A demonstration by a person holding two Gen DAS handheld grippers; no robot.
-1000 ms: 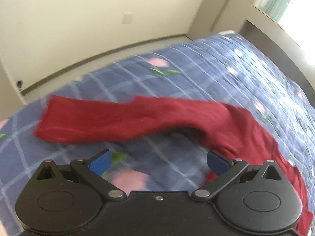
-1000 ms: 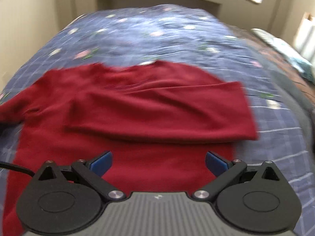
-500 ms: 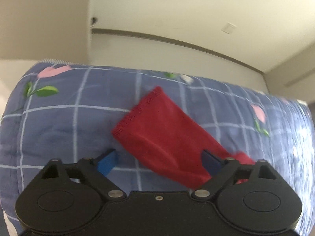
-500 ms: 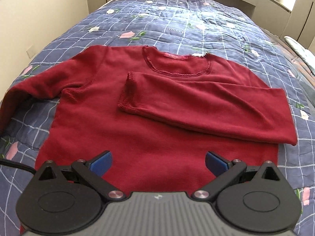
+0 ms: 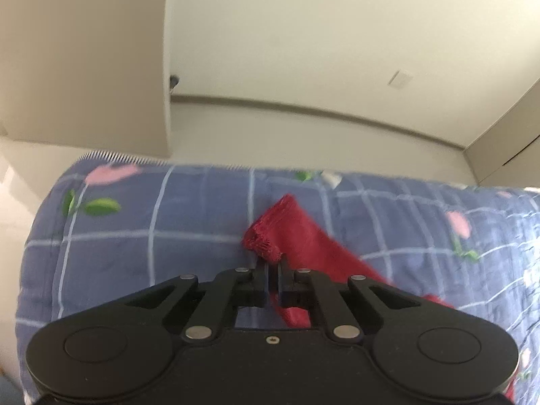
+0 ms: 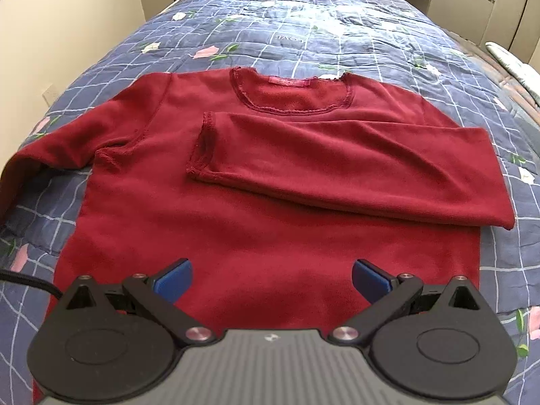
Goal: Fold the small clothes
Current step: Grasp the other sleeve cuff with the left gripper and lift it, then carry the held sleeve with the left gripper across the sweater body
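Observation:
A dark red long-sleeved sweater (image 6: 270,209) lies flat on the bed, neckline (image 6: 290,94) at the far end. One sleeve (image 6: 354,165) is folded across the chest. The other sleeve (image 6: 77,138) stretches to the left and droops over the bed's side. In the left wrist view my left gripper (image 5: 273,263) is shut on that sleeve's cuff (image 5: 270,233), which bunches up just beyond the fingertips. My right gripper (image 6: 271,275) hovers open over the sweater's lower hem, nothing between its blue pads (image 6: 173,278).
The bed wears a blue checked quilt (image 6: 337,27) with pink flowers. A cream wall (image 5: 303,50) and pale floor lie past the bed edge in the left wrist view. A black cable (image 6: 27,281) crosses the quilt at the left. A pillow (image 6: 513,64) lies at the far right.
My left gripper travelled along the outstretched sleeve to its cuff and closed on it, bunching the fabric. The right gripper drifted a little over the hem and stayed open.

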